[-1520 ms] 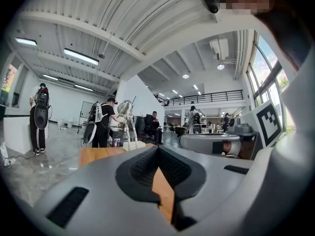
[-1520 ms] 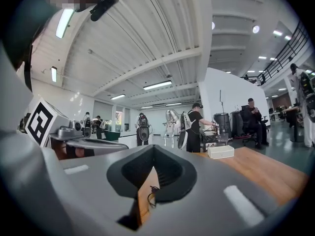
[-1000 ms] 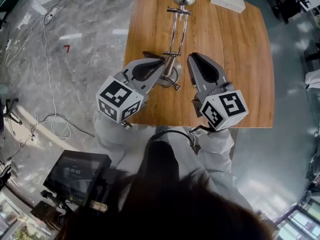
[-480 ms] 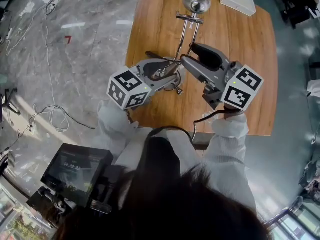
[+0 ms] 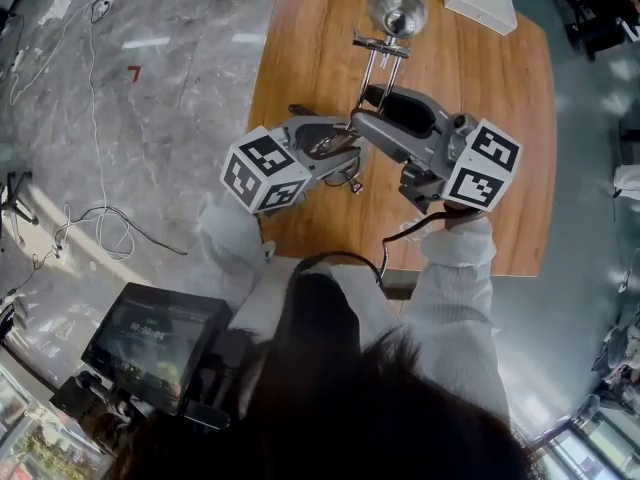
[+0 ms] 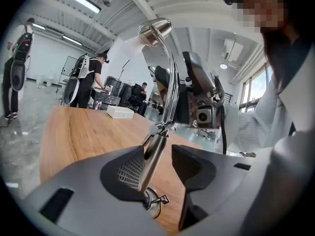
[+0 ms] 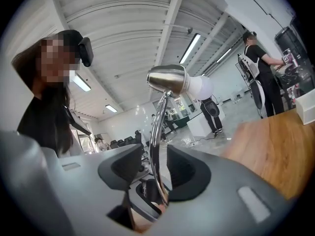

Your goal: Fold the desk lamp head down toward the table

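The left gripper point(image 6: 157, 154) view alone shows the desk lamp's point(image 6: 155, 29) thick lower stem between jaws that have just been opening. It sits close against one pad, unclamped. The right gripper point(image 7: 155, 163) view shows the lamp's thin arm rods between jaws that have just opened and then narrowed slightly, with gaps either side. The head view adds the wooden table point(image 5: 300, 48) under the lamp and a white box point(image 5: 480, 1) beyond its raised head.

Left tongs point(image 6: 158, 154), jaws just parted, astride the desk lamp's chrome post point(image 6: 150, 163).
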